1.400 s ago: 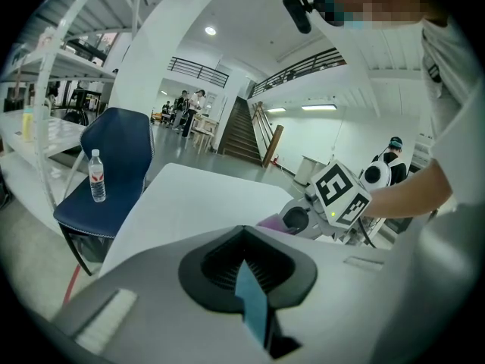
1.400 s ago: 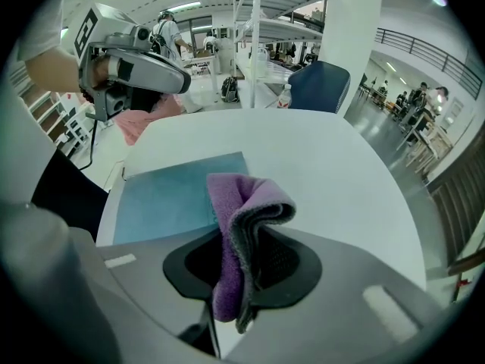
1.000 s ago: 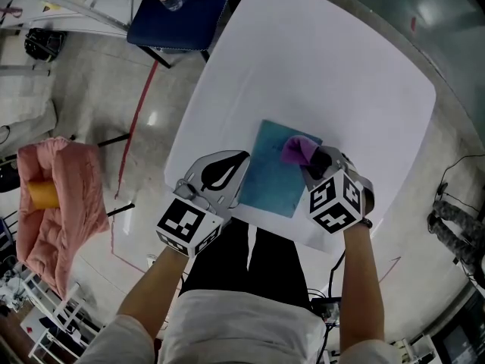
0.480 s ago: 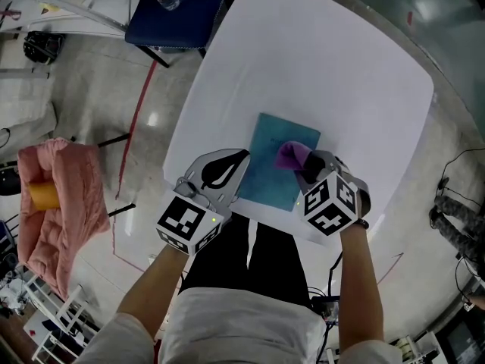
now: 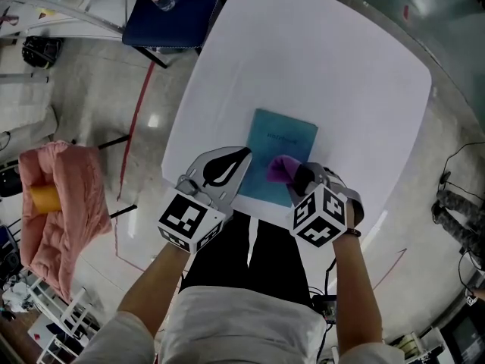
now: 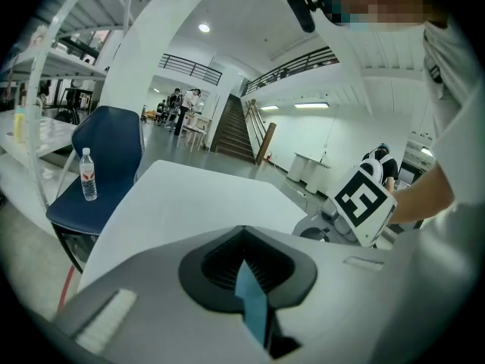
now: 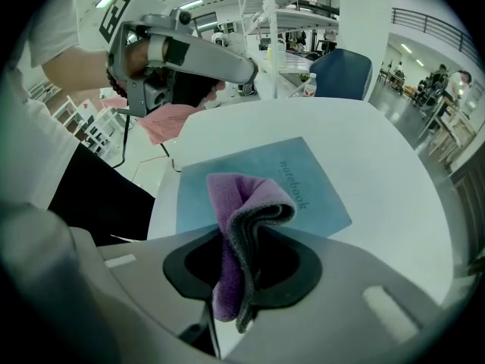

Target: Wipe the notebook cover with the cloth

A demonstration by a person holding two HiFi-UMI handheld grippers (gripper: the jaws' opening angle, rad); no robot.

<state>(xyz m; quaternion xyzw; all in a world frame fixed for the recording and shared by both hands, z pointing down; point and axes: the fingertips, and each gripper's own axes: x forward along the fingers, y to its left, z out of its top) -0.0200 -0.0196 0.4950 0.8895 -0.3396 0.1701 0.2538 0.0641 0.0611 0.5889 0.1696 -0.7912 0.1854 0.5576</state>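
From the head view: has dragged the purple cloth (image 5: 279, 168) down the teal notebook (image 5: 282, 146), from the far right corner to the near edge, pinched in the right gripper (image 5: 297, 179). Looks like one stroke done, with more cover left.

In the left gripper view: clamps the left gripper (image 6: 246, 279) shut on a teal sliver of notebook edge, steadying it on the white table (image 6: 204, 196).

In the right gripper view: squeezes the folded cloth, jaws nearly together.

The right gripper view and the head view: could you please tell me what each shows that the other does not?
Only the right gripper view shows the jaws shut on the folded purple cloth and the cover's print legibly. Only the head view shows the right gripper from outside and the red floor line. Both show the notebook, the table and the left gripper.
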